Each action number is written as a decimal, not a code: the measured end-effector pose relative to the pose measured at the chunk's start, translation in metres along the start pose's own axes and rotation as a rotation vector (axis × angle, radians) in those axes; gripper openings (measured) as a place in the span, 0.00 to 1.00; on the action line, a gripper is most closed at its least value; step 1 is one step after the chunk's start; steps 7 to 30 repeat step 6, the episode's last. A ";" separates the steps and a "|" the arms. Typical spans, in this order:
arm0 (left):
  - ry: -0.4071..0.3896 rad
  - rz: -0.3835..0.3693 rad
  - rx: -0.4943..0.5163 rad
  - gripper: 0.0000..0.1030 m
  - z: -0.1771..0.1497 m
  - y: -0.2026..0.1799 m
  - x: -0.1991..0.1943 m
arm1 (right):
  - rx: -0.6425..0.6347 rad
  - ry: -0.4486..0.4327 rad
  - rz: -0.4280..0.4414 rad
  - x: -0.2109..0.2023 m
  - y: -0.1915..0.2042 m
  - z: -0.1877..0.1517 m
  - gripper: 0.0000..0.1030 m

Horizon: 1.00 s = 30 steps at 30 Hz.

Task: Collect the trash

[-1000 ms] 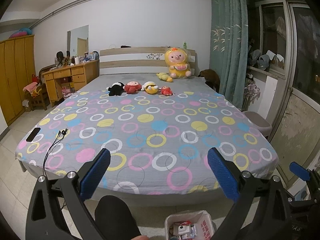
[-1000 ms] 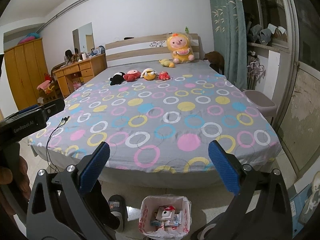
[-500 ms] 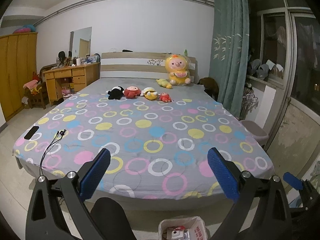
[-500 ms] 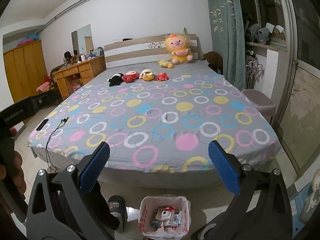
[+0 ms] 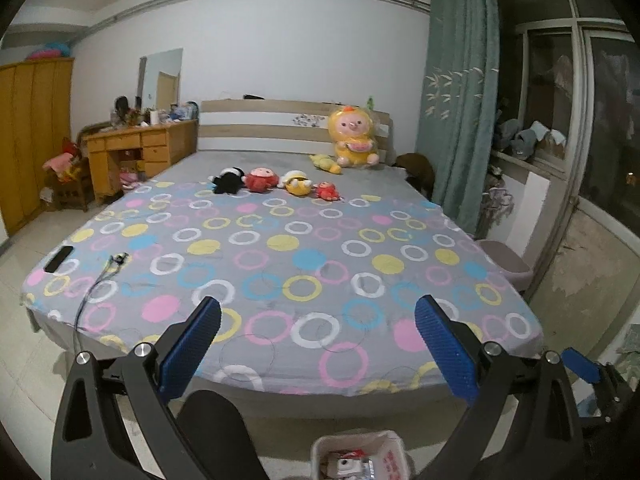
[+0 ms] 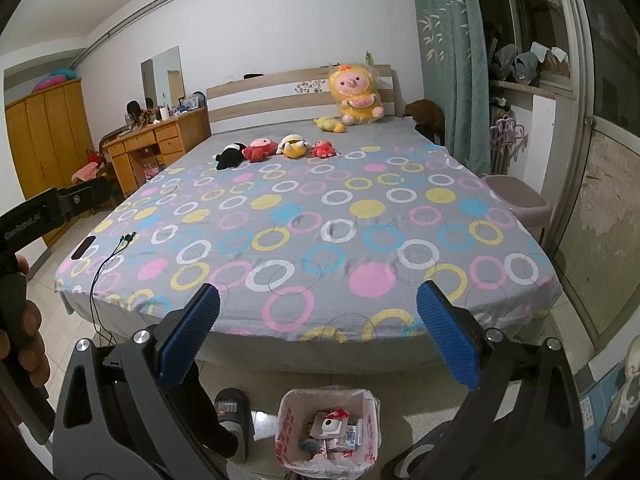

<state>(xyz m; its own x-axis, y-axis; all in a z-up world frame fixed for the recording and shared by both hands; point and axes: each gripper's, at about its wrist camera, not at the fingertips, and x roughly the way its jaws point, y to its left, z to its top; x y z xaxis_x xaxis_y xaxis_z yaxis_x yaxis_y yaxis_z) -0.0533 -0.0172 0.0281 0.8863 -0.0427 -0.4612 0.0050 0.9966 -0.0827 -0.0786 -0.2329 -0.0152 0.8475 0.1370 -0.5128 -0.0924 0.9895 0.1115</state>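
As both views have lifted off the near bin (image 6: 327, 428), both grippers (image 5: 318, 344) (image 6: 318, 336) gape empty, trash seemingly collected.

White lettering, roughly "GenRobot.AI", blurred, stands on the left tool's black body (image 6: 36, 220).

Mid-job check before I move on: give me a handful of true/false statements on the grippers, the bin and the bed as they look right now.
1. The left gripper is shut on trash. False: open, nothing between its fingers.
2. The right gripper is open and empty. True.
3. The trash bin on the floor at the foot of the bed already holds packaging. True.
4. The phone lies among the plush toys. False: it lies near the foot-end corner, beside a cable.
5. Trash litters the bedspread. False: none is visible there.
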 end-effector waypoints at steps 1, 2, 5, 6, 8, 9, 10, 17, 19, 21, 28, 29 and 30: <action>-0.006 0.018 0.006 0.92 0.000 0.000 0.000 | 0.000 0.000 0.000 -0.001 0.000 0.000 0.94; -0.009 0.020 0.011 0.92 0.000 -0.001 0.000 | 0.000 -0.003 0.000 -0.001 0.000 0.000 0.94; -0.001 0.023 0.013 0.92 -0.001 0.000 0.001 | 0.000 -0.002 0.000 0.001 0.000 -0.001 0.94; 0.002 0.023 0.009 0.92 -0.002 0.002 0.001 | 0.001 0.000 -0.001 0.000 0.000 -0.002 0.94; 0.002 0.023 0.009 0.92 -0.002 0.002 0.001 | 0.001 0.000 -0.001 0.000 0.000 -0.002 0.94; 0.002 0.023 0.009 0.92 -0.002 0.002 0.001 | 0.001 0.000 -0.001 0.000 0.000 -0.002 0.94; 0.002 0.023 0.009 0.92 -0.002 0.002 0.001 | 0.001 0.000 -0.001 0.000 0.000 -0.002 0.94; 0.002 0.023 0.009 0.92 -0.002 0.002 0.001 | 0.001 0.000 -0.001 0.000 0.000 -0.002 0.94; 0.002 0.023 0.009 0.92 -0.002 0.002 0.001 | 0.001 0.000 -0.001 0.000 0.000 -0.002 0.94; 0.002 0.023 0.009 0.92 -0.002 0.002 0.001 | 0.001 0.000 -0.001 0.000 0.000 -0.002 0.94; 0.002 0.023 0.009 0.92 -0.002 0.002 0.001 | 0.001 0.000 -0.001 0.000 0.000 -0.002 0.94; 0.002 0.023 0.009 0.92 -0.002 0.002 0.001 | 0.001 0.000 -0.001 0.000 0.000 -0.002 0.94; 0.002 0.023 0.009 0.92 -0.002 0.002 0.001 | 0.001 0.000 -0.001 0.000 0.000 -0.002 0.94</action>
